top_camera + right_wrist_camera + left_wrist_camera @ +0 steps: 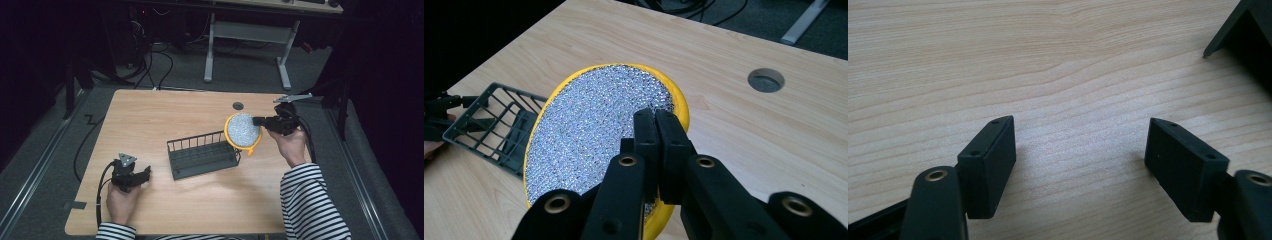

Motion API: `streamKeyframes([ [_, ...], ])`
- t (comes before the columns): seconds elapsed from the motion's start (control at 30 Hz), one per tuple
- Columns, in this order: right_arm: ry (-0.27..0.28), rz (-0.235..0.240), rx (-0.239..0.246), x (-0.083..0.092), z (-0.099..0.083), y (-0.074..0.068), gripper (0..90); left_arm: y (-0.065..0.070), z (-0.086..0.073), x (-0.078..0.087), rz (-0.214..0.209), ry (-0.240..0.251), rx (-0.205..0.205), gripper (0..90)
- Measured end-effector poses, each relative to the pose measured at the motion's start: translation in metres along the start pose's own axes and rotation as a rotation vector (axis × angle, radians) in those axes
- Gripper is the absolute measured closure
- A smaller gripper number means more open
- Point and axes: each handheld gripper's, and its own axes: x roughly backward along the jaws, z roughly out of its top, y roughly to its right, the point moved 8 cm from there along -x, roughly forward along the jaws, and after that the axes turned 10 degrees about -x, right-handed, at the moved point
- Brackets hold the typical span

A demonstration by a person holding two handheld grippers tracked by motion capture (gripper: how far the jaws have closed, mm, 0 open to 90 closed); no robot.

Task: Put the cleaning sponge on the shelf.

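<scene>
Room: dim and dark round the edges, with a pale wooden table [165, 112] lit in the middle, grey floor and cables beyond it.
Near left: the left gripper [140, 176] rests low at the near-left part of the table in a hand with a striped cuff; its jaws stand wide apart over bare wood, nothing between them.
Near right: a striped sleeve [312, 202] comes in from the near edge and runs up to the other hand.
Middle: a dark wire rack [202, 154] stands on the table, roughly at its centre, well apart from the left gripper.
Right, a little farther: the right gripper [257, 121] is clamped on the rim of a yellow plate [243, 131] with a sparkly silver face, held tilted up off the table just beside the rack's right end.
Far: a round cable hole [238, 106] in the tabletop sits just behind the plate; past the table edge stands a white desk frame [247, 35].
</scene>
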Motion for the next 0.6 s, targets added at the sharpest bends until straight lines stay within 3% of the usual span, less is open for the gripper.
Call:
streamKeyframes([
  [0.3,-0.014,0.017,0.005,-0.032,0.008,-0.011,89.3,0.000,0.000,0.000,-0.002,0.000,0.000,29.1],
  [0.6,-0.012,0.024,0.010,-0.052,0.014,-0.019,89.2,0.000,0.000,0.000,-0.001,0.001,0.000,29.1],
])
